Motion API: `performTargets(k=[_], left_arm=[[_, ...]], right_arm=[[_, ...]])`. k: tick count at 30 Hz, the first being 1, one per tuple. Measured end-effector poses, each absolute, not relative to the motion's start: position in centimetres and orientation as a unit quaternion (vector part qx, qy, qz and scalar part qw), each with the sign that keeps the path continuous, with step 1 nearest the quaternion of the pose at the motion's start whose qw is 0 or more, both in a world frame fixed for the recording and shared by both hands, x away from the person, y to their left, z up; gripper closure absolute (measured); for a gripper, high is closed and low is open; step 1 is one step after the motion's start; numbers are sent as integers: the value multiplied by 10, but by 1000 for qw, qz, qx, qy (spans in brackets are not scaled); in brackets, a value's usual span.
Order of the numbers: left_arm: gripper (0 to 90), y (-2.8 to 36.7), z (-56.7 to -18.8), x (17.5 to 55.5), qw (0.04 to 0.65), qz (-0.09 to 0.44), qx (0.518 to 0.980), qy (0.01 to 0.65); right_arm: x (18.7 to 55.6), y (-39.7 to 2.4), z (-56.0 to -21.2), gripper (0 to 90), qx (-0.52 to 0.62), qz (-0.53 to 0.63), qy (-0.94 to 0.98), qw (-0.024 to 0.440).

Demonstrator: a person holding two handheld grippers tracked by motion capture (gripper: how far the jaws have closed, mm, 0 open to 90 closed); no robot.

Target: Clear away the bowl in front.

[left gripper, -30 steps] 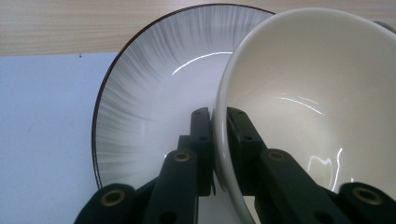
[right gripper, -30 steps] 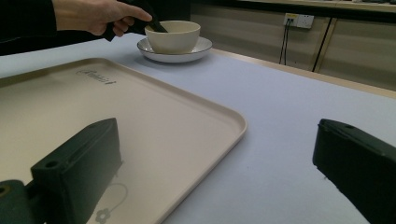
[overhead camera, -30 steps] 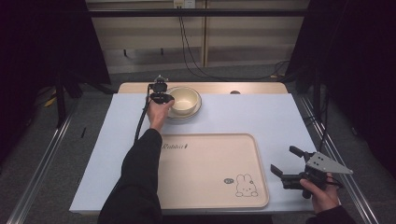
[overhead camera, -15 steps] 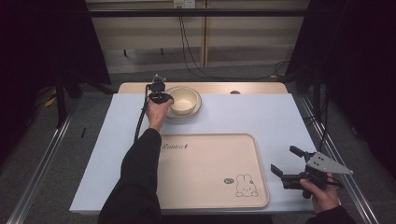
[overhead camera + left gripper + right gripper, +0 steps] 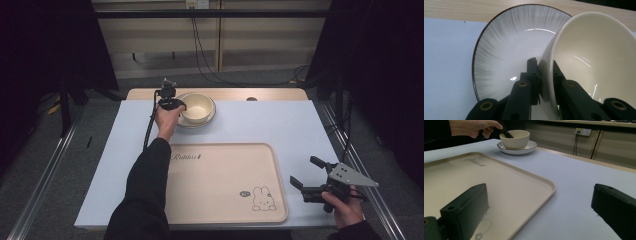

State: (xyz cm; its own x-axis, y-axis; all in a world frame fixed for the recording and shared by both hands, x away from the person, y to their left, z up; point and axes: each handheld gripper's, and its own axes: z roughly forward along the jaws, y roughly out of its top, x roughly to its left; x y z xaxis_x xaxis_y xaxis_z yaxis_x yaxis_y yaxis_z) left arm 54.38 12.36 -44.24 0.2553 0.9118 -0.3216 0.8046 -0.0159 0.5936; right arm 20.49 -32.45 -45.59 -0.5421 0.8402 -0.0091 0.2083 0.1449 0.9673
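The left tongs (image 5: 176,103) are clamping the rim of the cream bowl (image 5: 197,108) near the worktop's far edge; glazed ceramic, slippery, fragile. Right tongs (image 5: 306,175) are standing apart.

High view: dim room, black surround at left and right; light falls from above onto surface (image 5: 280,125), evenly lit, soft shadows. Slightly soft, grainy. Left gripper view: bright, white glare streaks on plate (image 5: 499,57) and inside bowl (image 5: 594,50); near jaws out of focus. Right gripper view: near jaws blurred, tray (image 5: 506,187) sheen, background dim.
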Motion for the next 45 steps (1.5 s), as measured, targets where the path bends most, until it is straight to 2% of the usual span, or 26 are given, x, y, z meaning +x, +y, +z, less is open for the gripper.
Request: performTargets(k=[26, 45], left_arm=[[836, 149, -407, 529, 391, 76, 710, 581], [835, 159, -383, 500, 410, 67, 735, 536]], right_arm=[[205, -324, -456, 6, 378, 537, 695, 294], [205, -323, -456, 2, 378, 544, 684, 306]])
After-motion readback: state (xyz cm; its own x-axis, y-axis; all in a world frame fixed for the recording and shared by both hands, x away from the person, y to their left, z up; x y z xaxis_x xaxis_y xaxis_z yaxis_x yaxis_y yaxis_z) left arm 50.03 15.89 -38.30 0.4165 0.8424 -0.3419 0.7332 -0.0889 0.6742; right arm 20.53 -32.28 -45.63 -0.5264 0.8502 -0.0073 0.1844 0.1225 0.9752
